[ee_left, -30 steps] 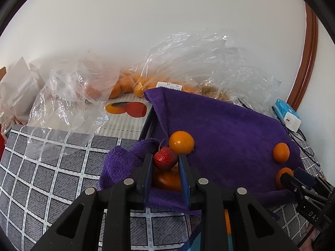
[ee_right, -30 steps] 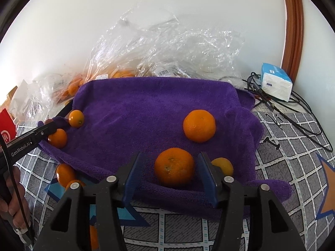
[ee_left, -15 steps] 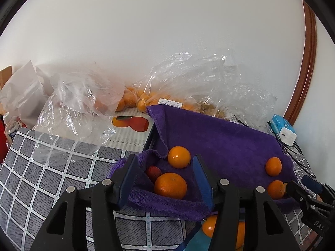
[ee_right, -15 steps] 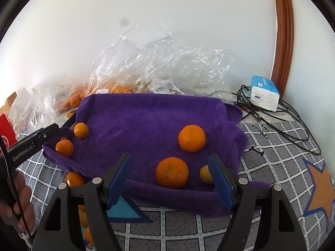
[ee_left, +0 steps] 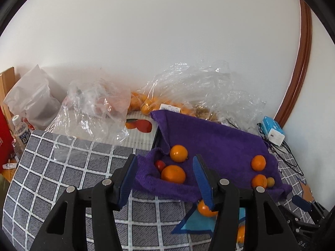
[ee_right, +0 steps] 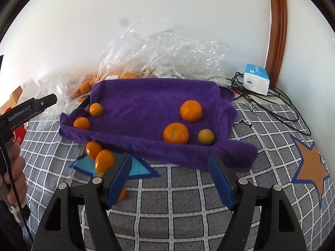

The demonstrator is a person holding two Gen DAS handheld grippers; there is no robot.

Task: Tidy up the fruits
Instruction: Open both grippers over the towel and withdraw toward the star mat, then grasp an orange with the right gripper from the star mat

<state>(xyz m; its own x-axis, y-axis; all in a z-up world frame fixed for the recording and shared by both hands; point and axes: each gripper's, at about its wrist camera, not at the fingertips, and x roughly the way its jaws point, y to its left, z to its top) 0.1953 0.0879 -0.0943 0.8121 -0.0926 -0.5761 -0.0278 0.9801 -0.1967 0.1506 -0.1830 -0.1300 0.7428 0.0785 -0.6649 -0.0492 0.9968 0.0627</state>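
Both grippers hover with their jaws spread wide and nothing between them: the left gripper point(ee_left: 165, 177) sits just in front of the near left corner of the purple towel point(ee_right: 146, 108), and the right gripper point(ee_right: 169, 175) sits in front of the towel's near edge, toward its right end. The likeliest mishap, as I judge it, is a roll: the fruit is round and smooth, the towel's near edge is only a soft fold, and a jaw brushing that fold could send a piece off onto the checked cloth of the counter point(ee_right: 188, 209). Two oranges point(ee_right: 100, 154) already lie off the towel, just in front of its near left edge on a blue star patch, touching each other, and a blind reach there could knock them farther. At the towel's left corner a small red fruit point(ee_left: 160, 164) is tucked in a fold right against a large orange point(ee_left: 173, 174), with another orange point(ee_left: 178, 153) just behind; closing on the soft red one could bruise it or catch towel pile. Toward the towel's right end sit two more oranges point(ee_right: 175, 133) and a small yellowish fruit point(ee_right: 206, 137), near each other. The skins look glossy and firm, the towel plush and rumpled. Behind the towel, clear plastic bags point(ee_right: 163, 52) hold more oranges.
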